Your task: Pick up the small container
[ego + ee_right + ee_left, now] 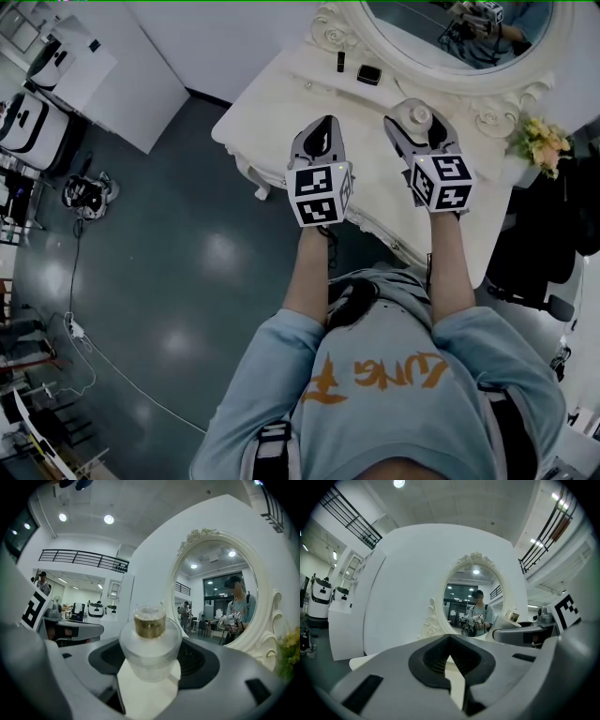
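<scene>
Centre of right gripper view: right tongs [151, 667] pinch the small container [150, 634], left tongs [450, 660] pressed together empty; curved frosted wall may slip free if grip loosens.

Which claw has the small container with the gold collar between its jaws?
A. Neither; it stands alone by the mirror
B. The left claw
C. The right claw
C: the right gripper view shows the small container clamped in the right claw, while the left claw has nothing between its jaws.
</scene>
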Available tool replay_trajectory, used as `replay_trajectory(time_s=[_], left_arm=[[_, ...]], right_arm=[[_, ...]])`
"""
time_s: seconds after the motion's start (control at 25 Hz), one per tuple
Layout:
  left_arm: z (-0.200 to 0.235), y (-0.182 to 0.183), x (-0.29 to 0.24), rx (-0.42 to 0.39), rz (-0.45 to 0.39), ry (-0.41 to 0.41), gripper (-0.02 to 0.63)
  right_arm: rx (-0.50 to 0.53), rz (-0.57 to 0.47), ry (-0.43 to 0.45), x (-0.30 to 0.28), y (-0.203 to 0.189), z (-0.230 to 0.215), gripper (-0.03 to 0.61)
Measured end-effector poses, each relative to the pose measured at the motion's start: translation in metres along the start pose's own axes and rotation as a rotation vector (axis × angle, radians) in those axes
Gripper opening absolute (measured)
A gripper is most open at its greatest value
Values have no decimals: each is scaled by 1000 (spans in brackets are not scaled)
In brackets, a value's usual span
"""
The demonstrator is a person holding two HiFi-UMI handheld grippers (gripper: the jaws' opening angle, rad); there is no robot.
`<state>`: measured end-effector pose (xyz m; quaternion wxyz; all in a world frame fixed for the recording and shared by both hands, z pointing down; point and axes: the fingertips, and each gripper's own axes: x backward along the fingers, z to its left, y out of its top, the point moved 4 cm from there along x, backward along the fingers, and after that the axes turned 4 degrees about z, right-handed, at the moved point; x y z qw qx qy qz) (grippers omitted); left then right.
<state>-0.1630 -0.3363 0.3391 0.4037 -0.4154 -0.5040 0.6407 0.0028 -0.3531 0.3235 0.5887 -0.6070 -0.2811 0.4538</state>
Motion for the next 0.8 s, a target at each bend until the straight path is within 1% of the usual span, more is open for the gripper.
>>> replay_trajectory(time_s=[0.8], left_arm=[[4,-2,-10,3,2,0,9]], right_arm=[[31,3,-2,-7,1,-5,334]])
